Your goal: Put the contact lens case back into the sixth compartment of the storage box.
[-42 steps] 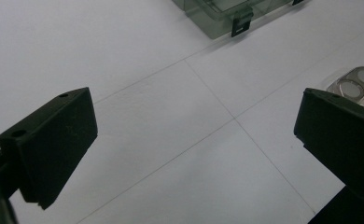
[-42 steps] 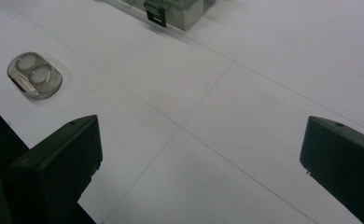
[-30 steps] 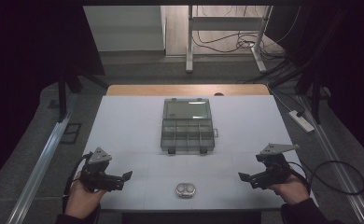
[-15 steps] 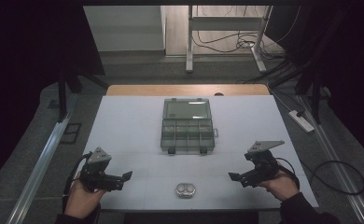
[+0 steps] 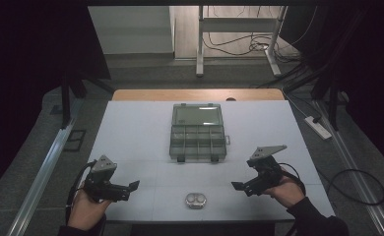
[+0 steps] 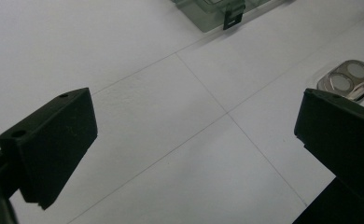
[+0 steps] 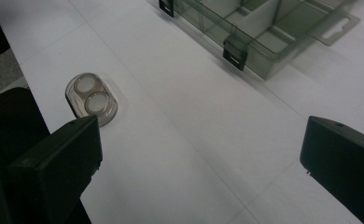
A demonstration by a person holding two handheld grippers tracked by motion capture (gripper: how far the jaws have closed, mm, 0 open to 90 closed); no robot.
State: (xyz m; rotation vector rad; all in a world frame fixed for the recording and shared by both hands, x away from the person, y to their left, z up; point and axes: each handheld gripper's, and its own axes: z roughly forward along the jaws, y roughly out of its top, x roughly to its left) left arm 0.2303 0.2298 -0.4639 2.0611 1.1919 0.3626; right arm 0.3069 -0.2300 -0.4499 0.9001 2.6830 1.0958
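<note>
Both my grippers are hovering over the near half of the table (image 5: 131, 128) right now. The left gripper (image 5: 131, 188) sits at the near left with its jaws spread wide and nothing between them. The right gripper (image 5: 240, 187) is at the near right, also wide open and empty, and its jaws point in toward the middle. The blister pack (image 5: 195, 200) (small, clear, two round pockets) lies flat near the front edge, between the two grippers and touching neither; it's a bit nearer the right one. In the right gripper view the pack (image 7: 91, 98) sits just past my left jaw. The box (image 5: 198, 132) stands further back at mid-table, lid open, well apart from the pack.
</note>
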